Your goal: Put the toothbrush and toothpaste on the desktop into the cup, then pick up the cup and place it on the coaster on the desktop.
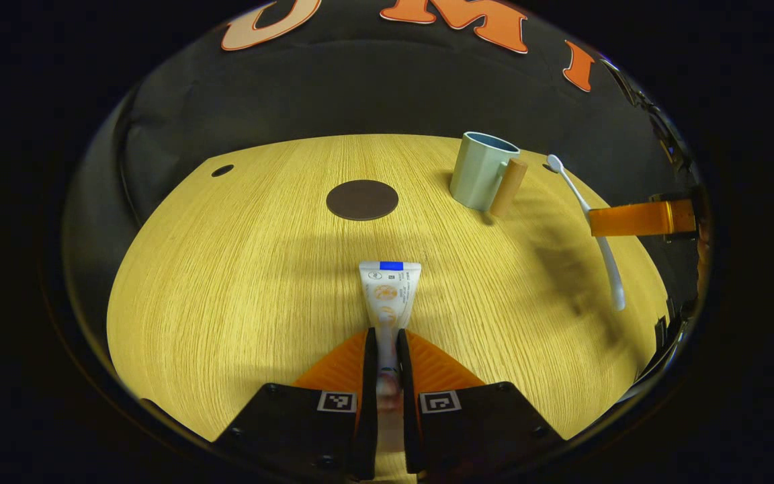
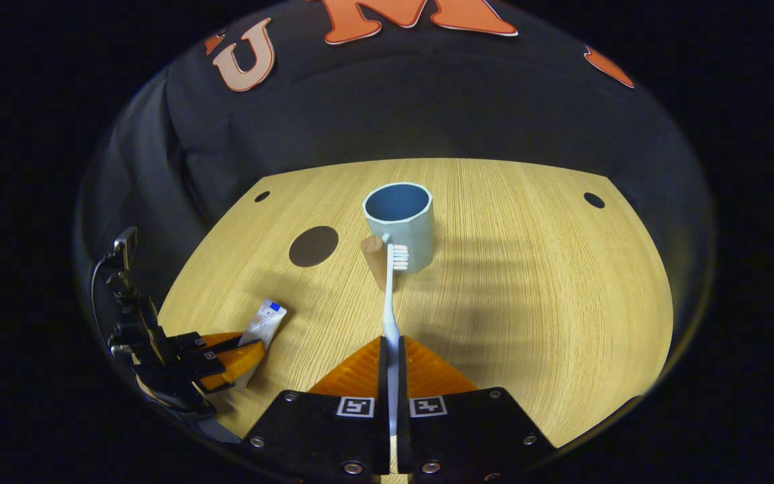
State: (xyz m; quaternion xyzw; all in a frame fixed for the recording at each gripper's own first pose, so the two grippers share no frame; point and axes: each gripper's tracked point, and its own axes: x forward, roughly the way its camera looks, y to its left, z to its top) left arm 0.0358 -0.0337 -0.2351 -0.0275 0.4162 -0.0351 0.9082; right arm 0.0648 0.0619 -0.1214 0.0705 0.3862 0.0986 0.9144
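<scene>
My left gripper (image 1: 387,339) is shut on a white toothpaste tube (image 1: 389,289), whose flat crimped end points forward over the wooden table (image 1: 226,282). Far right, a white toothbrush (image 1: 592,222) hangs above the table in the right gripper's orange fingers (image 1: 639,219). In the right gripper view, my right gripper (image 2: 392,344) is shut on the toothbrush (image 2: 390,302), its bristles just in front of the pale blue cup (image 2: 400,225). The cup (image 1: 481,171) stands upright and has a wooden handle (image 1: 509,188). The dark round coaster (image 1: 362,199) lies left of it. The left gripper (image 2: 226,359) with the toothpaste (image 2: 263,323) is at lower left.
The coaster (image 2: 313,246) sits left of the cup, apart from it. Small dark holes mark the table's far corners (image 2: 594,199) (image 1: 222,170). Black cloth walls the booth behind the table. Bare wood spreads to the right of the cup.
</scene>
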